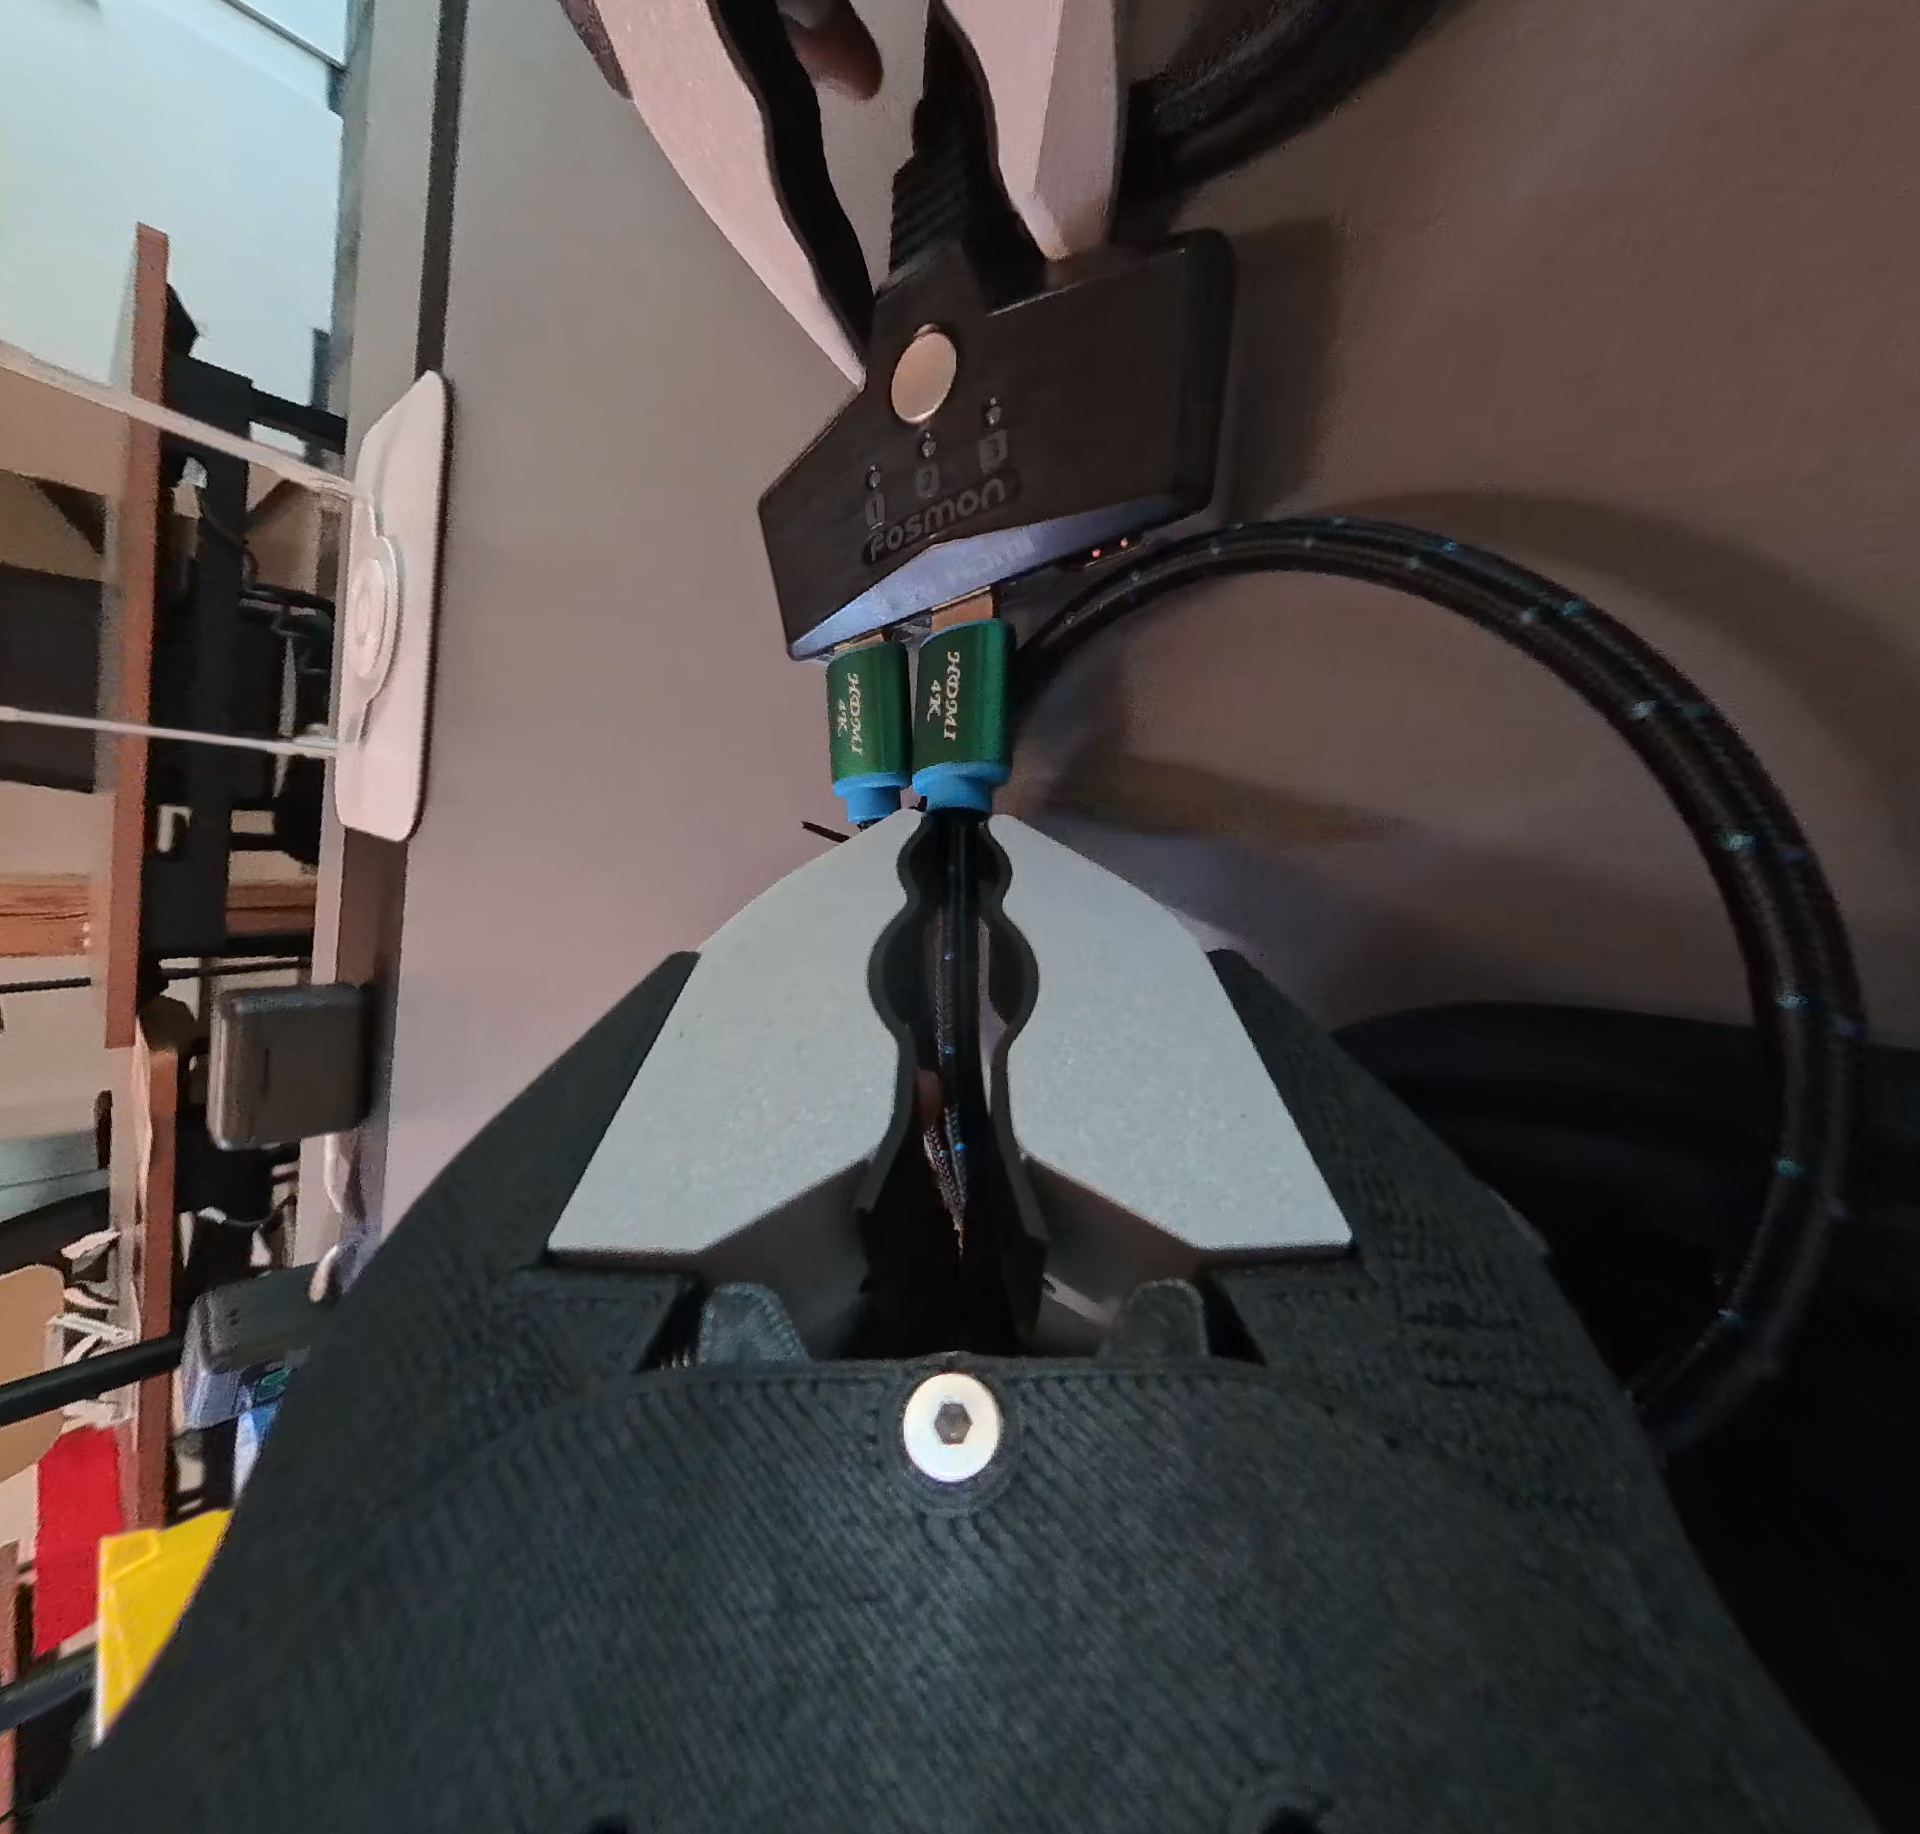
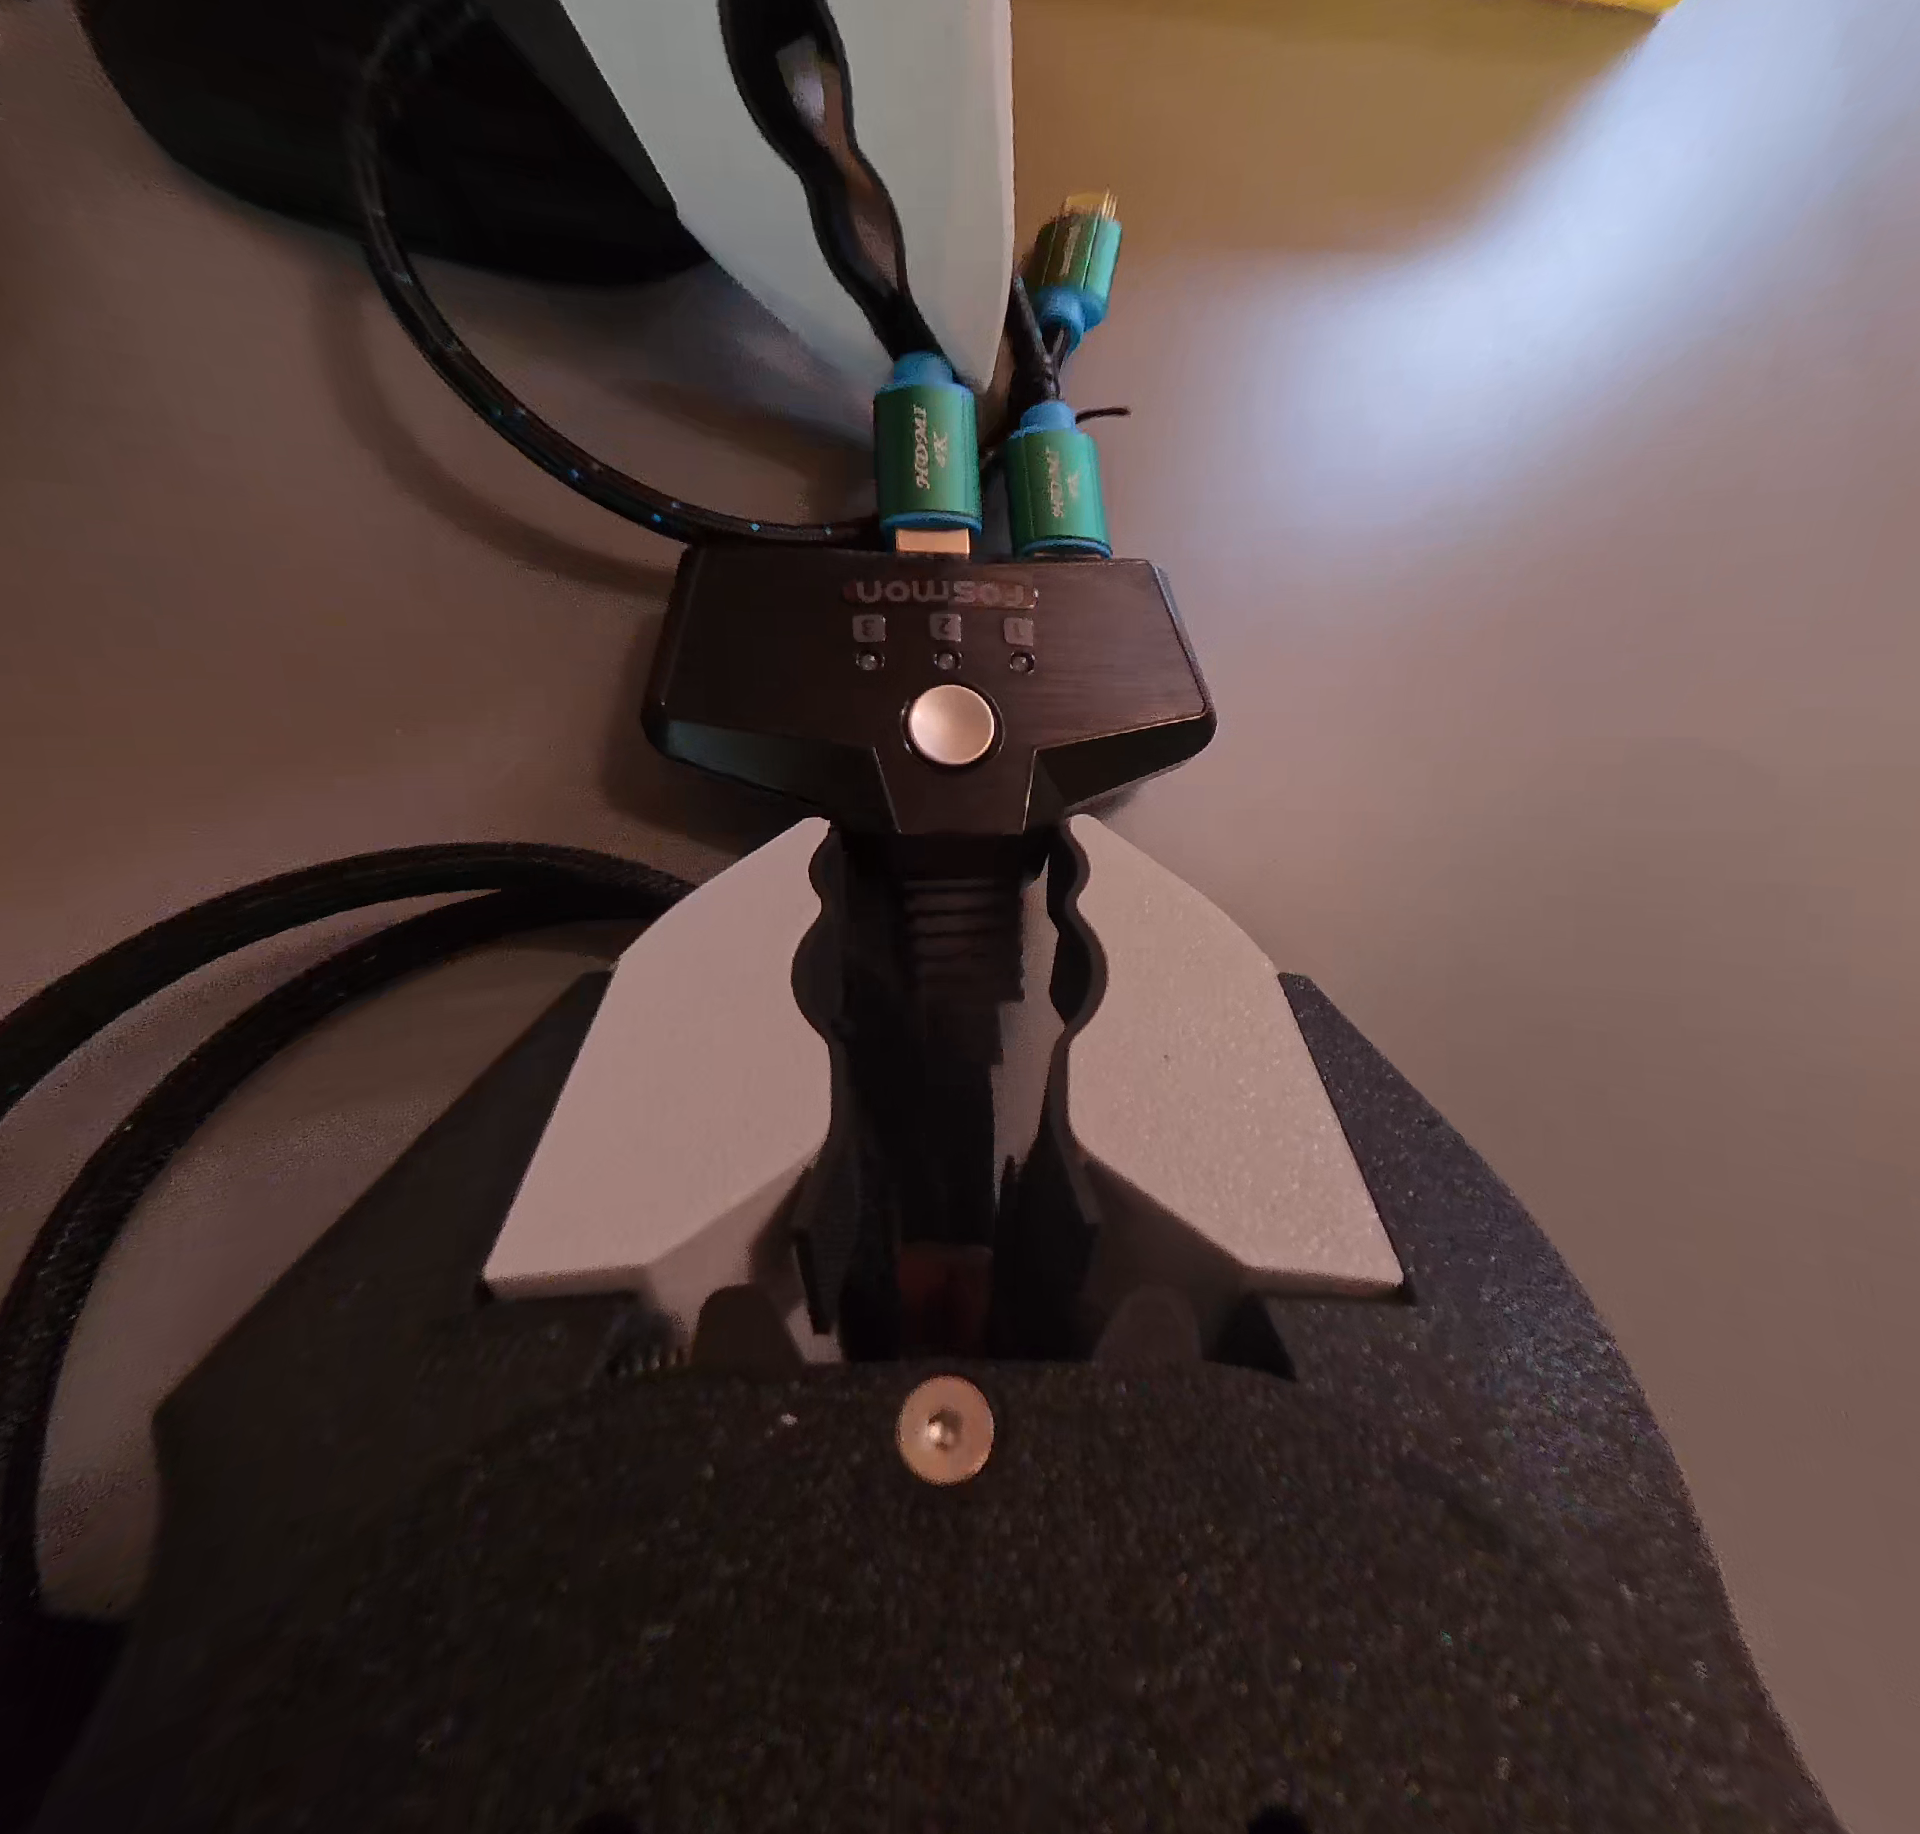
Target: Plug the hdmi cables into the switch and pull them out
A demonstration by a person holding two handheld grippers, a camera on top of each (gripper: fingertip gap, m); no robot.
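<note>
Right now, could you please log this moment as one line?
left gripper: shut on cable behind half-seated plug | right gripper: shut on switch tail | second plug: seated | third: loose

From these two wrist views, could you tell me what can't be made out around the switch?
- Left wrist view: the third port on the switch, too dark and small.
- Right wrist view: how deep the right-hand green plug sits, hidden by the switch's edge.
- Both views: the braided cable inside the left gripper, hidden between its fingers.
</note>
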